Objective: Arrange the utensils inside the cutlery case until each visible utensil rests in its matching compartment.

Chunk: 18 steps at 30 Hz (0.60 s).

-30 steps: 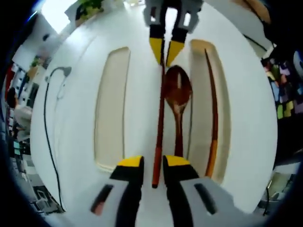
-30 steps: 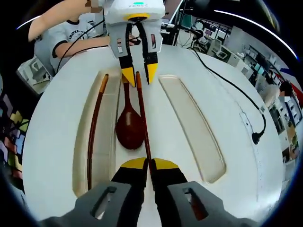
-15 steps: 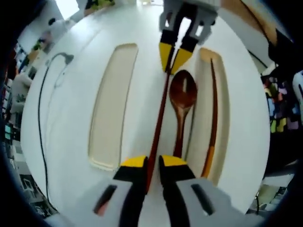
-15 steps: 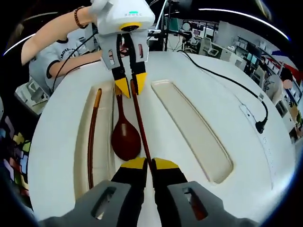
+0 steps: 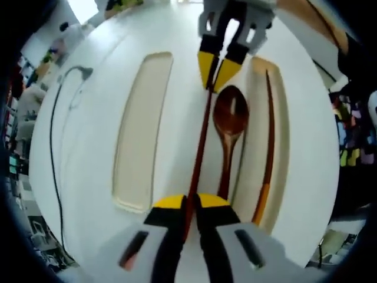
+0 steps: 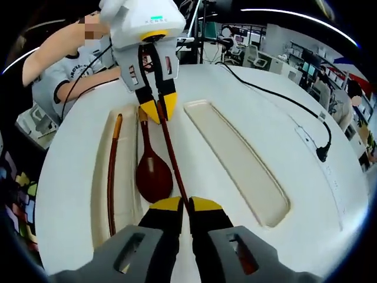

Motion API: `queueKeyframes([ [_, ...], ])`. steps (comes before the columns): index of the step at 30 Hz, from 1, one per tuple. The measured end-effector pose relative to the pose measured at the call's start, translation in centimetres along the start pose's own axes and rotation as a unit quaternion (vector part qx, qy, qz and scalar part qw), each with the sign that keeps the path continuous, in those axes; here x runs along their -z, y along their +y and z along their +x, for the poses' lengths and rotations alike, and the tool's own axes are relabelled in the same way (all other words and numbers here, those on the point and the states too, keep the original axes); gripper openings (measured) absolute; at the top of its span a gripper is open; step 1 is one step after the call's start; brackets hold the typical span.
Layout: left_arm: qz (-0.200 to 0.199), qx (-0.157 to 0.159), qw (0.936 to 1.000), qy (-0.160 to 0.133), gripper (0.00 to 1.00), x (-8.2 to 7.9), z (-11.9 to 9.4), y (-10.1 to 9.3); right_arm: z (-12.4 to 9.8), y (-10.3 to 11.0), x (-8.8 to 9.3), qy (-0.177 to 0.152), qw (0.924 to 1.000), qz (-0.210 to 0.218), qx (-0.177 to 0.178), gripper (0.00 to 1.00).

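1. The left gripper [image 5: 187,204] is clamped on one end of a dark red chopstick [image 5: 199,147]; its yellow-tipped jaws now press nearly together, where a second ago a clear gap lay between them.
2. The right gripper [image 6: 182,204] pinches the other end of the same chopstick [image 6: 169,147], which runs straight between the two grippers above the white cutlery case [image 5: 177,106].
3. In the right gripper view the left gripper [image 6: 154,109] has drifted left and now sits over the spoon's handle end; the chopstick slants more than before.
4. The wooden spoon [image 5: 228,138] lies on the ridge between the two compartments, just beside the held chopstick, its bowl [image 6: 154,175] near the right gripper. It keeps the same place on the case.
5. The second chopstick [image 5: 268,153], orange at one tip, rests unmoved in the narrow compartment [image 5: 277,106] beyond the spoon.
6. The wide compartment [image 5: 138,130] on the other side holds nothing.
7. A black cable [image 6: 283,100] trails across the white table [image 6: 330,224], and a person's arm [image 6: 59,44] shows behind the left gripper.
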<state>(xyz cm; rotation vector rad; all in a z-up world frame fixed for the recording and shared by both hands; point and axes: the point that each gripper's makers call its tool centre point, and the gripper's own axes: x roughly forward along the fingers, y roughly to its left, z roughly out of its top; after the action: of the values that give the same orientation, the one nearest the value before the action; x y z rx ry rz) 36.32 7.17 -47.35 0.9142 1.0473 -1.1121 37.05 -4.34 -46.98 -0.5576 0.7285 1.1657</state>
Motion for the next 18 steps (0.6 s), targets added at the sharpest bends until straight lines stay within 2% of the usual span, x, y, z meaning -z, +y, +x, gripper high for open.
queueKeyframes([
  [4,0.002,-0.003,1.0000,-0.009,0.06,-0.2,0.0,0.1,0.0,-0.4,0.0,0.005,0.9996,-0.022,0.018,0.03],
  [9,0.014,-0.014,0.9996,-0.021,0.06,-1.2,-0.3,0.2,-0.6,-1.2,0.4,0.019,0.9982,-0.040,0.040,0.03],
  [18,0.029,-0.035,0.9987,-0.021,0.06,-2.1,-1.9,0.3,-1.9,-1.2,-0.1,0.000,0.9978,-0.040,0.054,0.03],
])
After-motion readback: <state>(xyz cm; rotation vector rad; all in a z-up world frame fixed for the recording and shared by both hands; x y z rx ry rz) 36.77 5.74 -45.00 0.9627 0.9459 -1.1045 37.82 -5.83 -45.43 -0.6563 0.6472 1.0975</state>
